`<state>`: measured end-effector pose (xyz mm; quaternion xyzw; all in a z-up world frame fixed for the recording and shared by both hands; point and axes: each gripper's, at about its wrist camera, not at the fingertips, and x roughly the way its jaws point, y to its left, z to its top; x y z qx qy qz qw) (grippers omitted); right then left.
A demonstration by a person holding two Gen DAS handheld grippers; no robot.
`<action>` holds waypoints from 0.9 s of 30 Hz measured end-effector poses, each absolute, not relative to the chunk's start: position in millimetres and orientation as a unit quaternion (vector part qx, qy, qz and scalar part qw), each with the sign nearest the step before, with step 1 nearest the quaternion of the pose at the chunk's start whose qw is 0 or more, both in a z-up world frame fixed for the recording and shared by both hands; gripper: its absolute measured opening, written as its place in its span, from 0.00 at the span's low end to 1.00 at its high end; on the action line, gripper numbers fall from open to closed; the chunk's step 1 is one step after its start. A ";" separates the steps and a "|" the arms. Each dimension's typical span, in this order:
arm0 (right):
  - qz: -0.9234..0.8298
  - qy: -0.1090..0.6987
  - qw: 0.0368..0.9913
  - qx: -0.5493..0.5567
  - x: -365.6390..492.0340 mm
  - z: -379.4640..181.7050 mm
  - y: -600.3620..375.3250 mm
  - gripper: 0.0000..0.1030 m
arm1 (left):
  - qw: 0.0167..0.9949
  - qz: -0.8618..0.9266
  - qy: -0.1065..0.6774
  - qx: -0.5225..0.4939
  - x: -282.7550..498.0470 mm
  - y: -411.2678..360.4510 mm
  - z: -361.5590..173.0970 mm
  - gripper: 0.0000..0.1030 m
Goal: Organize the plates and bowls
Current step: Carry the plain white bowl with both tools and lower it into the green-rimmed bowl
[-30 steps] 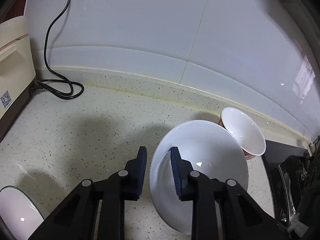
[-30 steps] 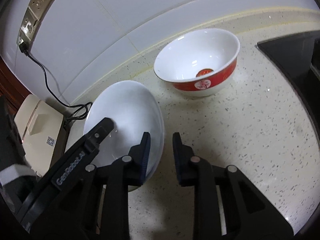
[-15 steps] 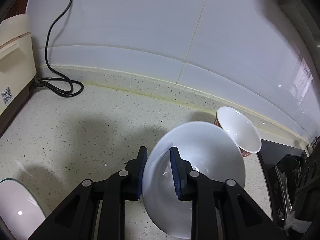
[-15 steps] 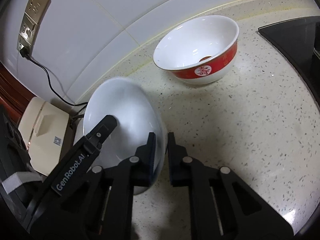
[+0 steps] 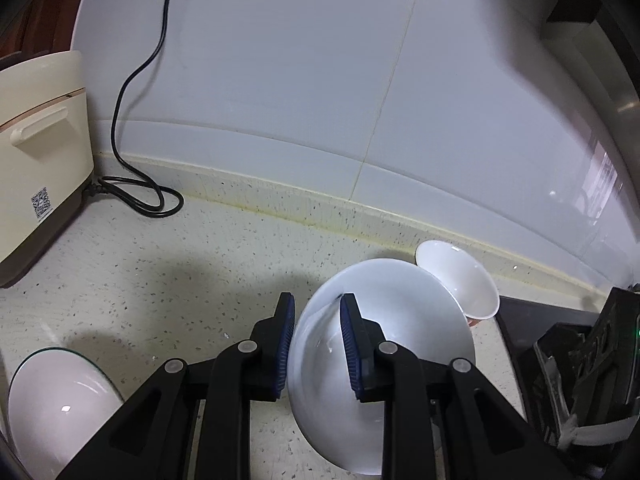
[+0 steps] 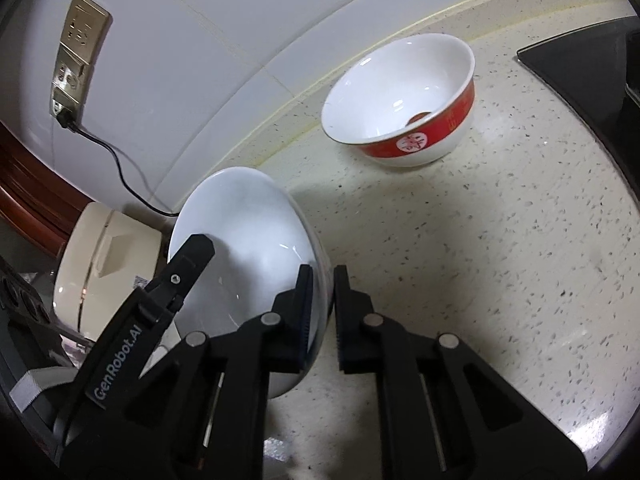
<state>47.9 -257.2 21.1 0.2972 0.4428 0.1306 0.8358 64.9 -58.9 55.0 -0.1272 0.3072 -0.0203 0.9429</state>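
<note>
A plain white bowl (image 5: 404, 320) is held between both grippers, lifted a little off the counter. My left gripper (image 5: 316, 344) is shut on its left rim, one finger inside and one outside. My right gripper (image 6: 322, 304) is shut on the opposite rim of the same white bowl (image 6: 244, 224); the left gripper's finger (image 6: 188, 264) shows inside it. A red-banded white bowl (image 6: 404, 108) stands on the counter by the wall, beyond the held bowl; it also shows in the left wrist view (image 5: 460, 280).
A cream rice cooker (image 5: 40, 152) with a black cord (image 5: 132, 128) stands at the left. Another white bowl (image 5: 56, 412) sits at the near left. A black stovetop (image 6: 580, 64) lies at the right. A wall socket (image 6: 76, 52) is on the white tiled wall.
Both grippers have closed on the white bowl's rim and lifted it; the views have tilted up and risen, so the counter and the red bowl look farther off.
</note>
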 end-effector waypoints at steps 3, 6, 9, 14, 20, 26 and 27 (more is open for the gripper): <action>0.134 0.441 0.836 0.298 45.5 24.4 -257.0 0.12 | 0.943 -0.021 0.305 -0.130 61.2 -57.5 56.6 0.24; 0.139 0.443 0.832 0.303 45.8 30.4 -257.3 0.12 | 0.943 -0.022 0.301 -0.138 56.1 -54.5 59.0 0.24; 0.146 0.439 0.834 0.299 40.4 37.7 -256.6 0.12 | 0.945 -0.021 0.293 -0.143 48.6 -52.1 62.7 0.24; 0.164 0.426 0.842 0.288 32.2 46.9 -249.8 0.12 | 0.952 -0.011 0.268 -0.145 31.1 -46.4 71.4 0.24; 0.188 0.423 0.840 0.283 28.1 50.8 -240.7 0.12 | 0.954 -0.005 0.255 -0.157 16.2 -36.6 75.7 0.24; 0.207 0.418 0.843 0.270 29.6 50.6 -224.5 0.13 | 0.956 0.009 0.238 -0.170 2.4 -21.3 79.1 0.24; 0.211 0.417 0.843 0.268 24.8 55.8 -223.8 0.13 | 0.957 0.013 0.233 -0.171 -0.4 -19.5 80.4 0.24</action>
